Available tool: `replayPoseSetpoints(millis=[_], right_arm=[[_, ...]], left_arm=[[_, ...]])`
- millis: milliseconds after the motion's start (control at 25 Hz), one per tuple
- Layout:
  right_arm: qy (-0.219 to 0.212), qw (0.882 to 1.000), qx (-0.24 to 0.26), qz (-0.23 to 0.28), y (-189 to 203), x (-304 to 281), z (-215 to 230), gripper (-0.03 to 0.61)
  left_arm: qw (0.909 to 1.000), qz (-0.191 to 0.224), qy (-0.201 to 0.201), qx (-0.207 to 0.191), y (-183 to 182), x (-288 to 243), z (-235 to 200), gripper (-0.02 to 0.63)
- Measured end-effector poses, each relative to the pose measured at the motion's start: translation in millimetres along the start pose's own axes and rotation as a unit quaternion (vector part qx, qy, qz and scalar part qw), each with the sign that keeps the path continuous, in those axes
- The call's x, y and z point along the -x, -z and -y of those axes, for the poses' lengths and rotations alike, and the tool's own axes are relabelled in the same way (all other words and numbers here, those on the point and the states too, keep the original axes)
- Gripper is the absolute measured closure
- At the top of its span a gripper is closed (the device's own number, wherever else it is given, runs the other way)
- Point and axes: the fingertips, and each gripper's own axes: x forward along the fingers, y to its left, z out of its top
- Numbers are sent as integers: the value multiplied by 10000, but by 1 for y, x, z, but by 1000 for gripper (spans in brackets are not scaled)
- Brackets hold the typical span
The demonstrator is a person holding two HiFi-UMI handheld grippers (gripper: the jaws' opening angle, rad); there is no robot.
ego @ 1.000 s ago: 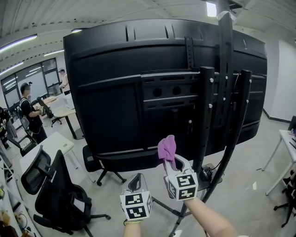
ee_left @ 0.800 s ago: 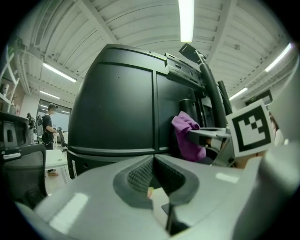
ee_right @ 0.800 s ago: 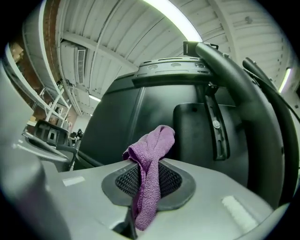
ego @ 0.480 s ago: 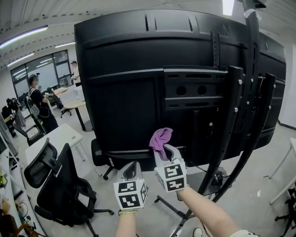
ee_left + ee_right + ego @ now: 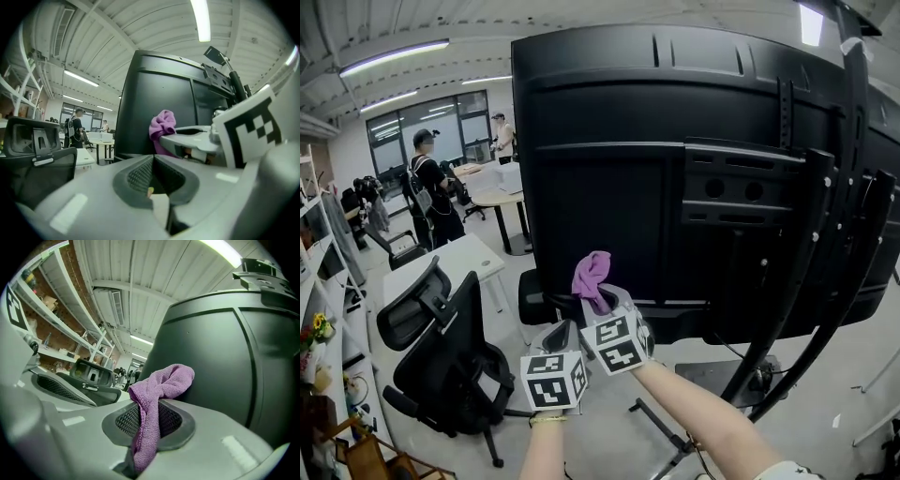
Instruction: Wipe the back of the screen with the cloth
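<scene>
The big black back of the screen (image 5: pixel 675 178) fills the head view, mounted on a black stand (image 5: pixel 806 281). My right gripper (image 5: pixel 602 302) is shut on a purple cloth (image 5: pixel 591 274), which bunches above the jaws close to the screen's lower left part. In the right gripper view the cloth (image 5: pixel 157 394) hangs between the pads with the screen back (image 5: pixel 225 357) just beyond it. My left gripper (image 5: pixel 561 334) sits lower and to the left, shut with nothing in it. The left gripper view shows the cloth (image 5: pixel 162 129) and the screen (image 5: pixel 159 103) ahead.
A black office chair (image 5: pixel 441 347) stands at the lower left, and a second chair (image 5: pixel 534 300) sits under the screen. White desks (image 5: pixel 459 262) and standing people (image 5: pixel 427 183) are farther left. The stand's legs (image 5: pixel 666 436) spread over the floor below my arms.
The view has swung so the screen sits further right. Both grippers have moved left along the screen's lower edge, the right one still gripping the cloth.
</scene>
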Motion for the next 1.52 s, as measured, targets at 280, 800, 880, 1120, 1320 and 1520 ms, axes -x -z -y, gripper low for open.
replayPoseSetpoints(millis=[280, 800, 880, 1120, 1320, 1520], right_arm=[[-1240, 9778, 1434, -896, 4, -10, -24, 520], [-631, 9505, 2825, -1127, -121, -30, 52, 520], [-402, 9573, 2743, -820, -161, -29, 64, 520], [462, 9640, 2612, -201, -259, -22, 109, 520], [1407, 9592, 2425, 360, -321, -5, 147, 520], [1812, 9548, 2307, 473, -343, 14, 167, 520]], left_arm=[[9999, 34, -136, -24, -1, -2, -6, 606], [9994, 94, -97, -311, -45, -23, -9, 606], [9991, 147, -25, -398, -60, -27, -3, 606], [9973, 471, 113, -560, -108, -26, 9, 606], [9957, 619, 180, -671, -125, -19, 15, 606], [9953, 665, 218, -665, -128, -15, 18, 606]])
